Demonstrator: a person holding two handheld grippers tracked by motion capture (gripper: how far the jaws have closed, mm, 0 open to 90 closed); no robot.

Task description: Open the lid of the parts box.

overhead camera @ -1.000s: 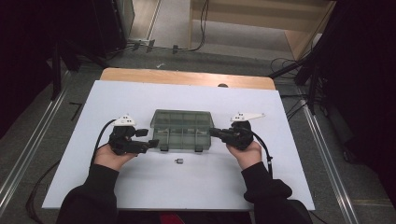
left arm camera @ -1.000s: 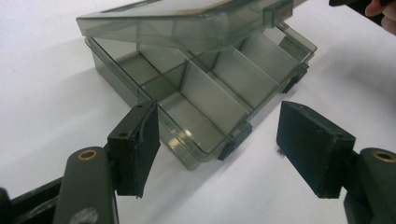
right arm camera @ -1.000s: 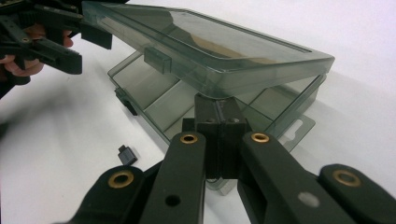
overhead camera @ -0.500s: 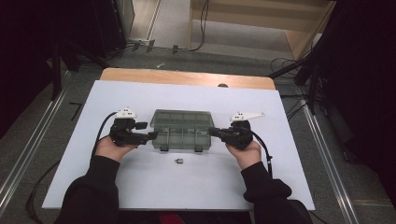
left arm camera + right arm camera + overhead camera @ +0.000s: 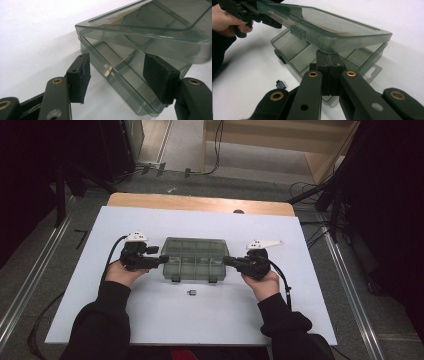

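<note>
Lid work on a smoke-grey transparent plastic compartment box (image 5: 194, 259) is judged to be the step in hand. The box is seen at the middle of the high view, on the white table (image 5: 150, 320), between the two hands. In the right gripper view its lid (image 5: 329, 25) is seen raised at a slant above the base (image 5: 297, 57), with the latch tab hanging free at the near edge.

The right hand-held gripper (image 5: 329, 75) is held with its jaws pressed together, the pads lying against the near end of the box just under the lifted lid; whether a wall edge is pinched between them cannot be told. The left hand-held gripper (image 5: 117, 75) is held apart, and its jaws have just been closing; a corner of the base is seen between the pads (image 5: 81, 75), which do not yet press on it.

The compartments, divided by clear partitions, are seen to be empty as far as the smoky plastic allows. A small dark loose piece (image 5: 192, 292) lies on the table just below the box in the high view, apart from it.

For the next move, a firm pinch on the left corner is called for, so that the base is steadied while the lid is moved by the right side.
</note>
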